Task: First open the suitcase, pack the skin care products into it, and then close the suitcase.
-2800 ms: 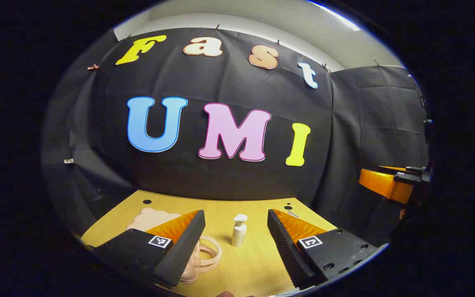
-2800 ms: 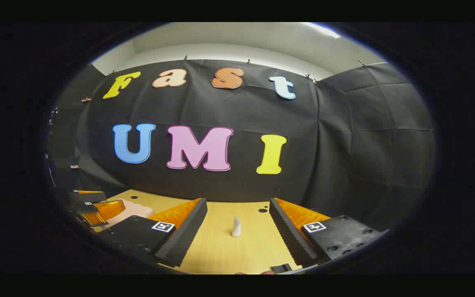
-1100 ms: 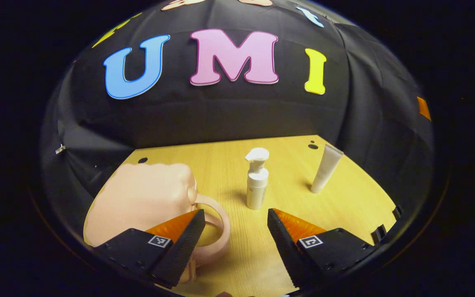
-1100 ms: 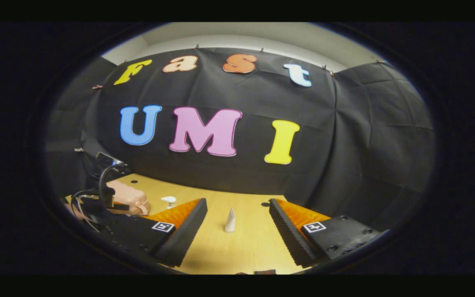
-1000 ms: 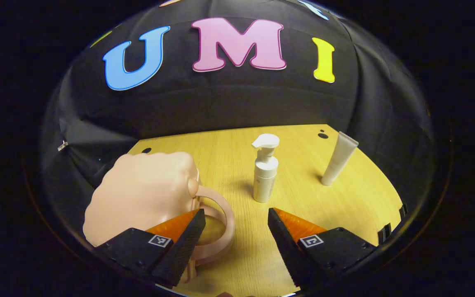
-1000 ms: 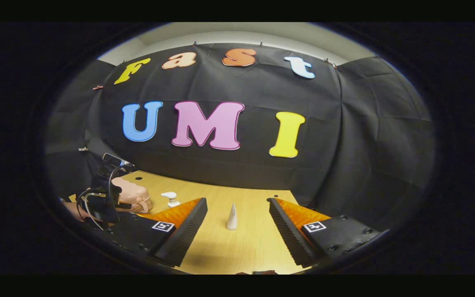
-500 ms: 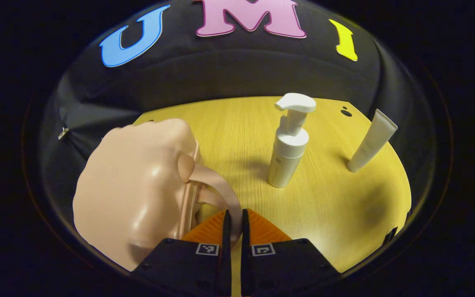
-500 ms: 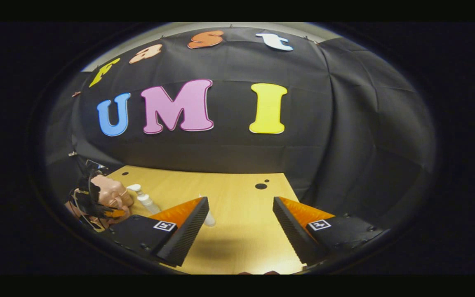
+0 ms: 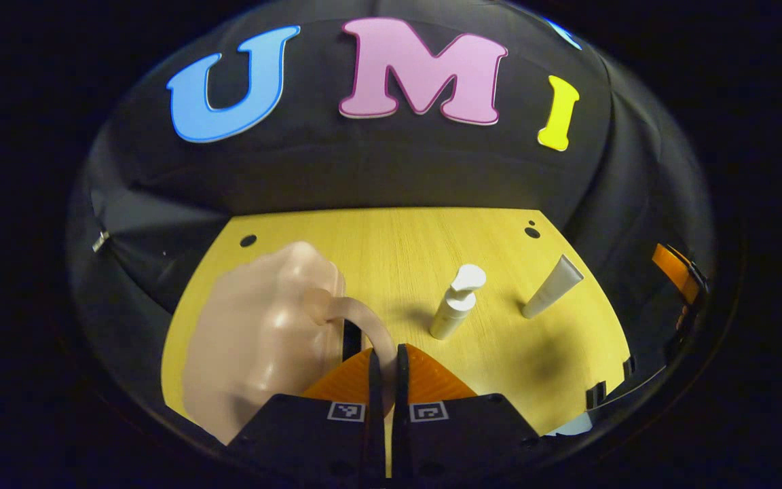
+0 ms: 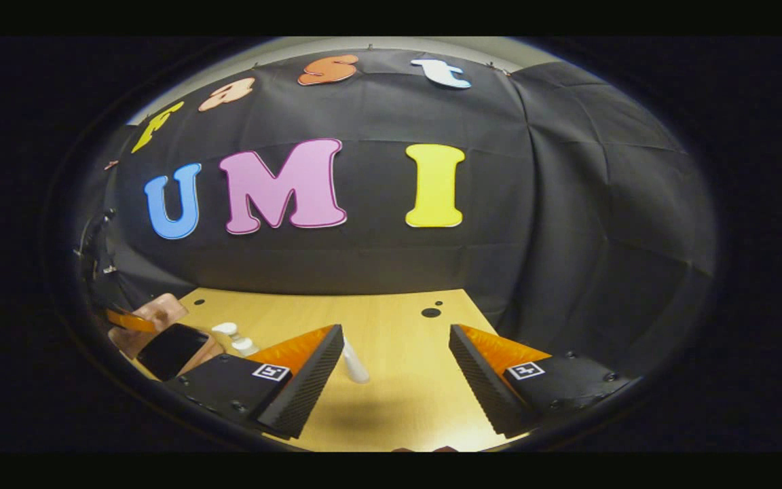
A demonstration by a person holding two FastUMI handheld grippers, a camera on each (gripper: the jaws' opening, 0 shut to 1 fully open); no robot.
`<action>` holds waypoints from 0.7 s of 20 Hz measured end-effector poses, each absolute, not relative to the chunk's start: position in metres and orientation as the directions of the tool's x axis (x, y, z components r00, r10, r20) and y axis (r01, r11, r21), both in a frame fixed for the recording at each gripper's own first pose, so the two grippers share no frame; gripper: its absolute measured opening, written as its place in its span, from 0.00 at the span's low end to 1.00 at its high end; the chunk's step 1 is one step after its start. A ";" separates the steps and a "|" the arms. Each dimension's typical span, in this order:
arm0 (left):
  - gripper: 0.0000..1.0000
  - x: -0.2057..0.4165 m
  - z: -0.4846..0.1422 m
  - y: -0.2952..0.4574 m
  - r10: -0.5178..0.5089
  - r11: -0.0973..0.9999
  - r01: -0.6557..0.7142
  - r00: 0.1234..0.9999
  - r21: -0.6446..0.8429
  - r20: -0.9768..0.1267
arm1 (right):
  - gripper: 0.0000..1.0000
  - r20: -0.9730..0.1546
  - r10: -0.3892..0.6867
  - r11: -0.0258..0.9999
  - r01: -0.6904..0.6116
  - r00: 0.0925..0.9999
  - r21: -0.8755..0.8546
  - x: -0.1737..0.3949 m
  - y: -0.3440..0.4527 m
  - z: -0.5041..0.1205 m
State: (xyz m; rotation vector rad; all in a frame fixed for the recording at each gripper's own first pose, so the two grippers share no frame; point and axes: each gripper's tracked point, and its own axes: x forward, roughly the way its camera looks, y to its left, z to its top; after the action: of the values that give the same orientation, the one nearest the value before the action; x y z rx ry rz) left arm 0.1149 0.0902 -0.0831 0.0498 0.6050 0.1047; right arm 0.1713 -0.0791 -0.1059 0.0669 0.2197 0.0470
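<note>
Lid lifted since half a second ago: left gripper (image 9: 385, 380) fingers pinching curved handle (image 9: 364, 319) of glossy peach-pink plastic suitcase (image 9: 262, 339), dark gap showing at seam. White pump bottle (image 9: 455, 302) and white tube (image 9: 552, 288) standing on yellow wood surface (image 9: 432, 238). Right gripper (image 10: 394, 370) fingers spread wide.

Black cloth wall (image 10: 567, 204) behind yellow wooden table (image 9: 432, 238); pale ceiling strip (image 10: 282, 47) above.

The left gripper view looked steeply down from close above the wooden table (image 9: 432, 238), facing the booth's back wall, its own fingers (image 9: 425, 377) at the bottom edge. The right gripper view sat lower and farther right, looking nearly level across the table (image 10: 398, 319). Both took in the pump bottle (image 9: 454, 312) (image 10: 233, 337), tube (image 9: 552, 287) (image 10: 355, 363) and pink suitcase (image 9: 262, 333) (image 10: 160, 314).
</note>
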 end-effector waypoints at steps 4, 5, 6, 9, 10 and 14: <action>0.09 0.087 -0.023 0.161 0.121 0.991 -0.131 0.847 0.017 -0.518 | 0.99 -0.214 0.096 0.988 -0.066 0.972 0.143 0.176 -0.035 -0.097; 0.09 0.081 -0.013 0.187 0.143 0.989 -0.144 0.857 0.038 -0.495 | 0.99 -0.210 0.096 0.988 -0.067 0.973 0.139 0.177 -0.029 -0.095; 0.09 0.076 -0.003 0.218 0.194 0.981 -0.172 0.858 0.090 -0.476 | 0.99 -0.209 0.097 0.989 -0.070 0.973 0.131 0.176 -0.024 -0.094; 0.09 0.059 0.022 0.316 0.411 0.898 -0.298 0.827 0.322 -0.382 | 0.99 -0.204 0.095 0.991 -0.074 0.974 0.107 0.176 -0.014 -0.091; 0.10 0.054 0.024 0.347 0.450 0.872 -0.321 0.821 0.368 -0.350 | 0.99 -0.208 0.091 0.992 -0.071 0.974 0.102 0.176 -0.012 -0.092; 0.09 0.056 0.002 0.456 0.563 0.793 -0.422 0.784 0.438 -0.263 | 0.99 -0.227 0.069 0.995 -0.050 0.971 0.087 0.172 -0.008 -0.097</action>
State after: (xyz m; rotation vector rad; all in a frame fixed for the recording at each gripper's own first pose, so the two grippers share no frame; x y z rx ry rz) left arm 0.0557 0.4564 0.0025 0.3707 0.3972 0.5447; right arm 0.1723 -0.0082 -0.0967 0.0810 0.2320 0.0599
